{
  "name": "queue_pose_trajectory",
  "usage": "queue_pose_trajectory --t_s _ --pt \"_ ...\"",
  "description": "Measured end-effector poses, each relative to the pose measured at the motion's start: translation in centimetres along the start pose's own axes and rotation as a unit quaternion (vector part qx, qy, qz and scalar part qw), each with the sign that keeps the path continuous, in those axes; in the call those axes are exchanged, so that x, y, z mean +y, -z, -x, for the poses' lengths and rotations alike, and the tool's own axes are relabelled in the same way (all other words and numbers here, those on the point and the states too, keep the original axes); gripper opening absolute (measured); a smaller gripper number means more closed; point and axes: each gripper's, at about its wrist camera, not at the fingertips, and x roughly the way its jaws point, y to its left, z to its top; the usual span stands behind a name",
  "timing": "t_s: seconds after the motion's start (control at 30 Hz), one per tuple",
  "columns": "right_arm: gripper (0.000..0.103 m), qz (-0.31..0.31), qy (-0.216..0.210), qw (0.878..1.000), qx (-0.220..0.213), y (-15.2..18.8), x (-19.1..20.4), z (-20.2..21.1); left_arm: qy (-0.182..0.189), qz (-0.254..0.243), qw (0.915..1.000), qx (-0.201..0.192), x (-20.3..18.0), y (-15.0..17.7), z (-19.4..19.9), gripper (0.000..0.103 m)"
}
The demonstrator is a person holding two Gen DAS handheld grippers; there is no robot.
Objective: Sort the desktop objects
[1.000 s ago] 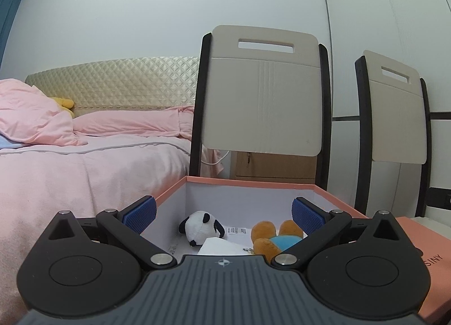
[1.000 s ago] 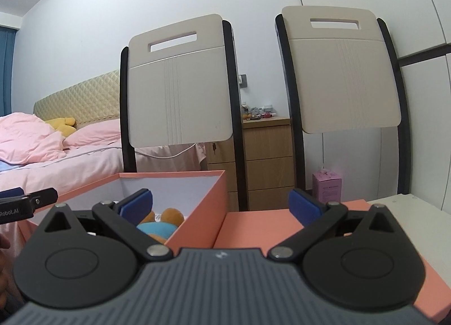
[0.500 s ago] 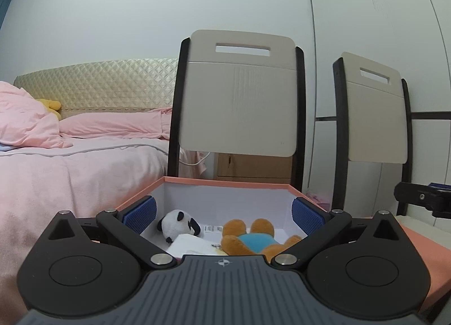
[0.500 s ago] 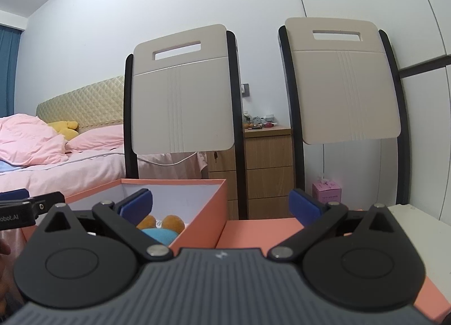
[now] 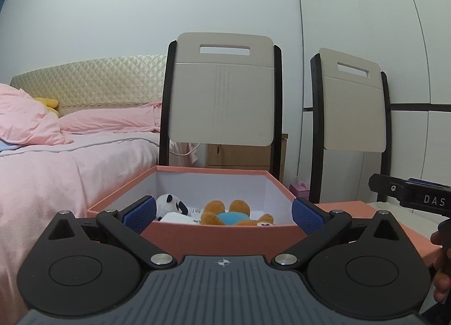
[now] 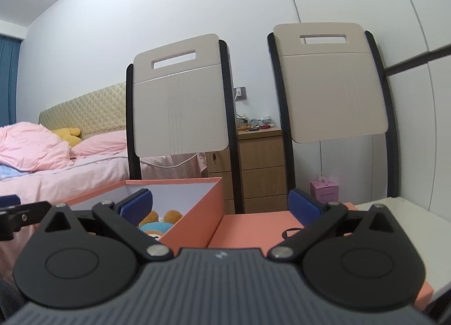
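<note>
An open pink box (image 5: 217, 236) with a white inside stands in front of me. In it lie a panda plush (image 5: 169, 204), a brown bear plush in a blue shirt (image 5: 234, 213) and a white paper item (image 5: 176, 217). My left gripper (image 5: 222, 215) is open and empty, its blue pads either side of the box's near wall. My right gripper (image 6: 220, 206) is open and empty, over the box's right wall (image 6: 194, 223) and the flat pink lid (image 6: 253, 229) beside it. The bear also shows in the right wrist view (image 6: 157, 222).
Two folding chairs (image 5: 222, 93) (image 5: 352, 105) stand behind the table. A bed with pink bedding (image 5: 56, 155) is at the left. A wooden drawer unit (image 6: 259, 167) and a small pink box (image 6: 324, 191) are at the back. The white tabletop (image 6: 394, 212) shows at the right.
Both grippers have pulled back and risen a little, so the box's near wall now shows in the left view. The right gripper has come into the left view's right edge.
</note>
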Motion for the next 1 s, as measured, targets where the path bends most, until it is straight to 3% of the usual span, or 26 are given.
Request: queue_pose_trajectory --t_s 0.2,0.5,0.8,0.9,1.0 --pt "0.103 0.005 0.004 1.0 -0.008 0.4 0.1 1.6 0.002 0.009 0.9999 0.014 0.3 0.3 0.8 0.103" --pt "0.103 -0.019 0.017 1.0 -0.016 0.4 -0.3 2.3 0.037 0.03 0.9985 0.03 1.0 0.3 0.5 0.103" --pt "0.103 -0.016 0.003 1.0 -0.023 0.4 0.4 1.9 0.082 0.085 0.9905 0.07 3.1 2.6 -3.0 0.103" --pt "0.103 -0.024 0.0 0.999 -0.025 0.3 0.3 1.7 0.129 0.129 0.9774 0.107 4.4 3.5 -4.6 0.103" --pt "0.103 -0.04 0.003 0.999 -0.026 0.4 0.0 1.9 0.195 0.208 0.9438 0.166 5.9 4.3 -6.1 0.102"
